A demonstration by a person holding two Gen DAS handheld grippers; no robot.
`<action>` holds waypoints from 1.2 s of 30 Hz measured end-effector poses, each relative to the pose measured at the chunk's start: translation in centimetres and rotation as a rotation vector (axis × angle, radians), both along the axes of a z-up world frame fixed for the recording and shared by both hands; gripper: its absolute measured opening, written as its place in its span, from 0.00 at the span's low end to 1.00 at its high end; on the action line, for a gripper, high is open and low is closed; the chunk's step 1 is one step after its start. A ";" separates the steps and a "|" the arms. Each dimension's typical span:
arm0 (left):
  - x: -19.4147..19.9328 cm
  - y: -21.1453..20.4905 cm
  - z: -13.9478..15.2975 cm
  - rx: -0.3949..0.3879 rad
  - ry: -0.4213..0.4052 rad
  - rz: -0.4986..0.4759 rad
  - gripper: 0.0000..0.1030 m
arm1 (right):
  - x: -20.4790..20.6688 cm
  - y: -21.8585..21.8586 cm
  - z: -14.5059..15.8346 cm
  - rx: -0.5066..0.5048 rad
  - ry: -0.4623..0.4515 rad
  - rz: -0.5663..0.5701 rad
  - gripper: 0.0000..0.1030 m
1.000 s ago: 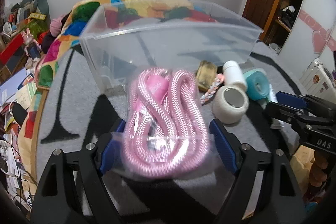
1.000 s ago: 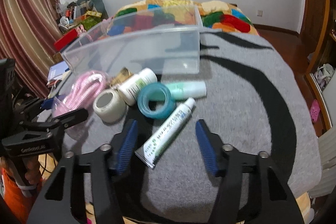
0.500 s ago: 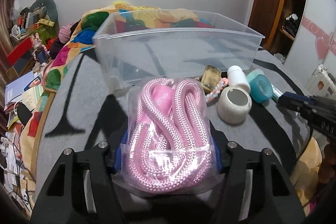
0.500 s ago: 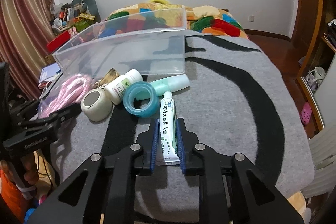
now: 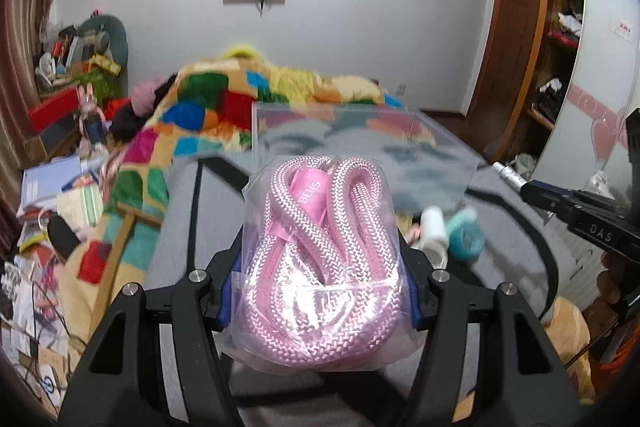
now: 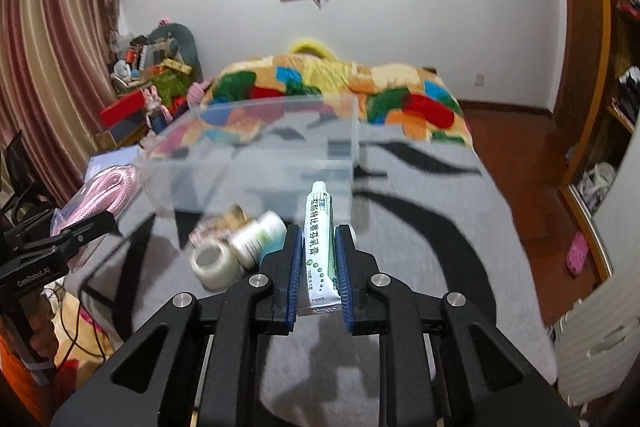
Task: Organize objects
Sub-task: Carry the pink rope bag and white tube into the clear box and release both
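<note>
My left gripper is shut on a bagged coil of pink rope and holds it up above the grey blanket, short of the clear plastic bin. My right gripper is shut on a white ointment tube and holds it lifted, cap pointing toward the bin. The rope and left gripper show at the left of the right wrist view. The right gripper with the tube's cap shows at the right of the left wrist view.
A white tape roll, a white pill bottle, a small brown item and a teal tape ring lie on the grey blanket in front of the bin. A colourful quilt lies behind.
Both grippers have closed on their objects and lifted them: the left on the pink rope bag, the right on the ointment tube. Both views now sit higher above the blanket.
</note>
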State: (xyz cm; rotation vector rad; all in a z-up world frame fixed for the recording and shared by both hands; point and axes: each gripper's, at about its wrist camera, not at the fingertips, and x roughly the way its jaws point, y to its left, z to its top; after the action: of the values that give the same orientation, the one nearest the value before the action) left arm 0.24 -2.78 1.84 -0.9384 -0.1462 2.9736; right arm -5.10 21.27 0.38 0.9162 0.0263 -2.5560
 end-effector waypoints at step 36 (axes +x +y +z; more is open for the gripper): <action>-16.4 1.6 -1.0 -0.098 -0.261 -0.082 0.61 | -15.0 -9.8 -2.5 0.194 -0.197 0.161 0.18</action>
State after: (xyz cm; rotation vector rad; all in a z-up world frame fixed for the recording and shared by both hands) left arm -16.12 -1.17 0.79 -1.3079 0.0344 2.7942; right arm -20.08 11.46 -2.14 1.1849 0.2829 -2.3336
